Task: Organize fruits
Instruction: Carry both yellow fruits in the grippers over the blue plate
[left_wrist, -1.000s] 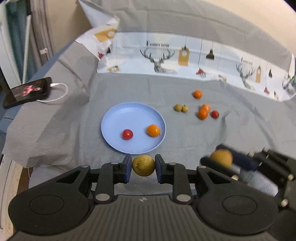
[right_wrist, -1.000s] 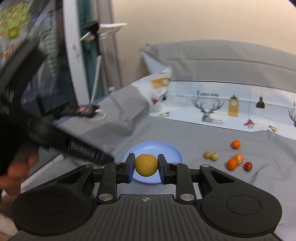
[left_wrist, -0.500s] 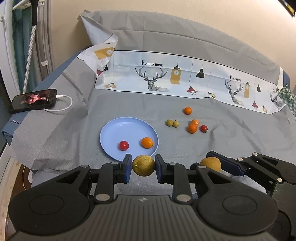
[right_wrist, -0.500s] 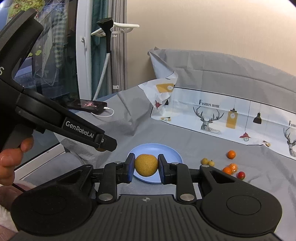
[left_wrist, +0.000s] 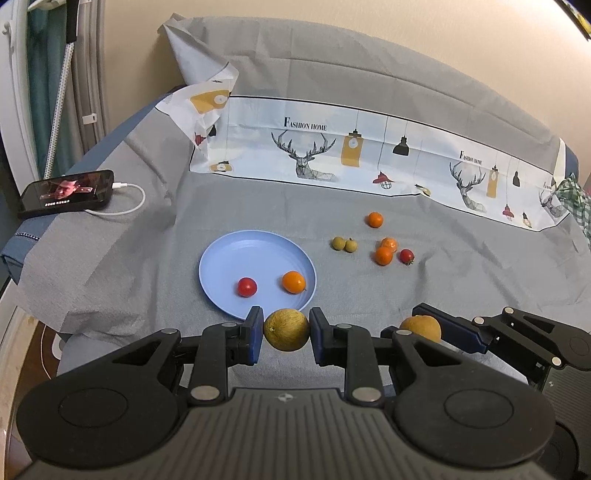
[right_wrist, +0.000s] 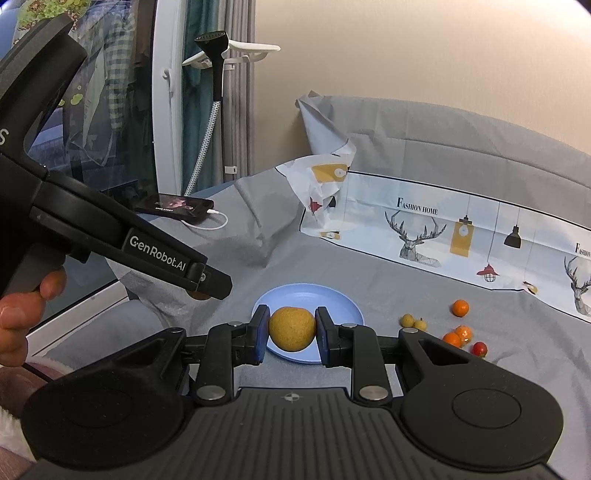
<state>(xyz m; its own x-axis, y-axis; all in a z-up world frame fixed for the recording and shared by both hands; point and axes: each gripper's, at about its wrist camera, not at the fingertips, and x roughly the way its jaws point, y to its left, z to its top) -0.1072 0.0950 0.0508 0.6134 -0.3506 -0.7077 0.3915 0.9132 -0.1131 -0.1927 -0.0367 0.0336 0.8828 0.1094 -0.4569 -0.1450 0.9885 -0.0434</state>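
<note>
My left gripper (left_wrist: 286, 330) is shut on a yellow-green round fruit (left_wrist: 286, 329), held above the near rim of the blue plate (left_wrist: 236, 258). The plate holds a red tomato (left_wrist: 246, 287) and a small orange (left_wrist: 293, 281). My right gripper (right_wrist: 291, 329) is shut on a tan round fruit (right_wrist: 291, 328); it also shows in the left wrist view (left_wrist: 421, 326), to the right of the left one. Loose on the grey cloth right of the plate lie two small yellow-green fruits (left_wrist: 343, 243), three oranges (left_wrist: 383, 255) and a red tomato (left_wrist: 406, 256).
A phone (left_wrist: 66, 192) on a white cable lies at the far left edge of the bed. A printed deer-pattern sheet (left_wrist: 351, 155) runs along the back. A garment steamer (right_wrist: 218, 74) stands by the window at the left.
Both grippers have lifted and drawn back from the plate, each still holding its fruit. The fruits on the cloth and plate have not moved.
</note>
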